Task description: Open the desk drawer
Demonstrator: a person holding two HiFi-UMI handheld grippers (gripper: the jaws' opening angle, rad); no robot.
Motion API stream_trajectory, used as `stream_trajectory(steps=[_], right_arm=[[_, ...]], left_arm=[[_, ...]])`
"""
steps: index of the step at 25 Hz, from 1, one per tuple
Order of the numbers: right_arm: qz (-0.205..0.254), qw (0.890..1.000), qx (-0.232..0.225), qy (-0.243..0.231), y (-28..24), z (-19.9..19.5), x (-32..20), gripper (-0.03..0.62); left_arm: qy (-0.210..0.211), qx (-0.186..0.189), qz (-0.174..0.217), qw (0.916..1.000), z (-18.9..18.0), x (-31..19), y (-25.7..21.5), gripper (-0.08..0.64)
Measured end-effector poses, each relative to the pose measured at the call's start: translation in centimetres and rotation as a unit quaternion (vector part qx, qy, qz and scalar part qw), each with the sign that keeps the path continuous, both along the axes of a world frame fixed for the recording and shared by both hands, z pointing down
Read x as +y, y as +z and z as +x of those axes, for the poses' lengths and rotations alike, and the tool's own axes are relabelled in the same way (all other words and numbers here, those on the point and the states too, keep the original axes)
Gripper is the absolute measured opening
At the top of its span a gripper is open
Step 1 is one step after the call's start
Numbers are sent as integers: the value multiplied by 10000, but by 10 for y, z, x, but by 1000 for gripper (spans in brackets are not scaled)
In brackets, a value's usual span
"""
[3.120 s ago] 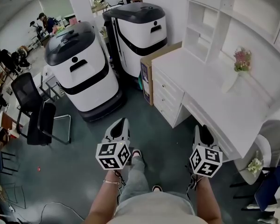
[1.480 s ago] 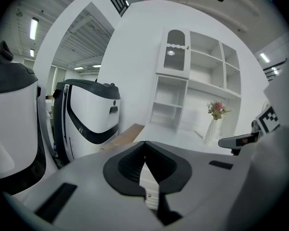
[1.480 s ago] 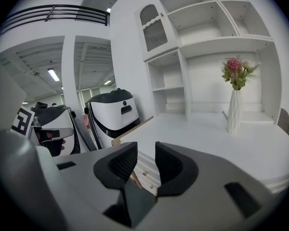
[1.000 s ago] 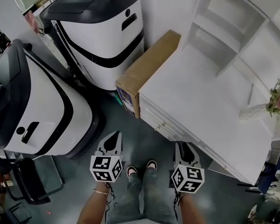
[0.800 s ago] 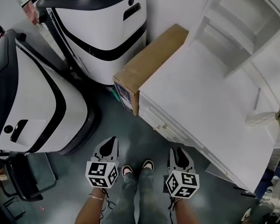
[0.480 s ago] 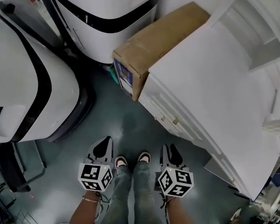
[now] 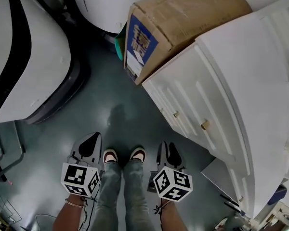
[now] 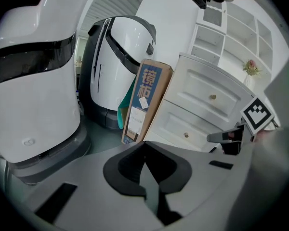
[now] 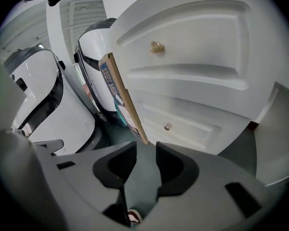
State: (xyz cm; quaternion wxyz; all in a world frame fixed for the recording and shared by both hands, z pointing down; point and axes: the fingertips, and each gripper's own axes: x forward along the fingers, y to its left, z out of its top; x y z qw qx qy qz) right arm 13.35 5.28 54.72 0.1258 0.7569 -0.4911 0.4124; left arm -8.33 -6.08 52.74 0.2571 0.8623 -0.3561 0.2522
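**Drawers (image 7: 197, 100) shut, nothing gripped**

Two grippers hang low over the grey-green floor (image 7: 120, 109), one at each side of the person's two shoes (image 7: 110, 155). The left gripper (image 7: 92, 137) has its jaws pressed together with nothing in them. The right gripper (image 7: 167, 147) has its jaws apart; they have just been opening, and only floor shows in the gap. Each gripper carries one marker cube (image 7: 172, 184).

To the right stands one white desk (image 7: 250, 66), its drawer fronts flush and closed. Two small round knobs (image 7: 204, 124) show on them, one above the other, and both are well clear of either gripper. The right gripper view looks at these two knobs.

One cardboard box (image 7: 183, 18) stands on edge against the desk's far side, touching it. Two large white machines (image 7: 29, 57) with black trim stand on the floor, one at the left and one behind the box.
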Motion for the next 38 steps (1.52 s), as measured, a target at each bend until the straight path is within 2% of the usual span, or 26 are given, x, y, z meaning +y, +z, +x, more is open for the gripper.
stream_trajectory(steps=[9,21,28,38], right_arm=[[-466,9987,69,-175,66,0,-3,129],[-1050,9944,92,78,156,28,-16,123],[-1374,9896,56,422,204,48,-26,115],[-1332,9893,-37,592,252,63,-56,115]], left_arm=[[-231,-195,-83,9995,-28,2,36,17],[-751,-271,-224,9966,-38,-9,68,17],[-943,-291,-220,9949,-39,-20,84,17],[-996,-289,-20,9946,-39,-45,113,17]])
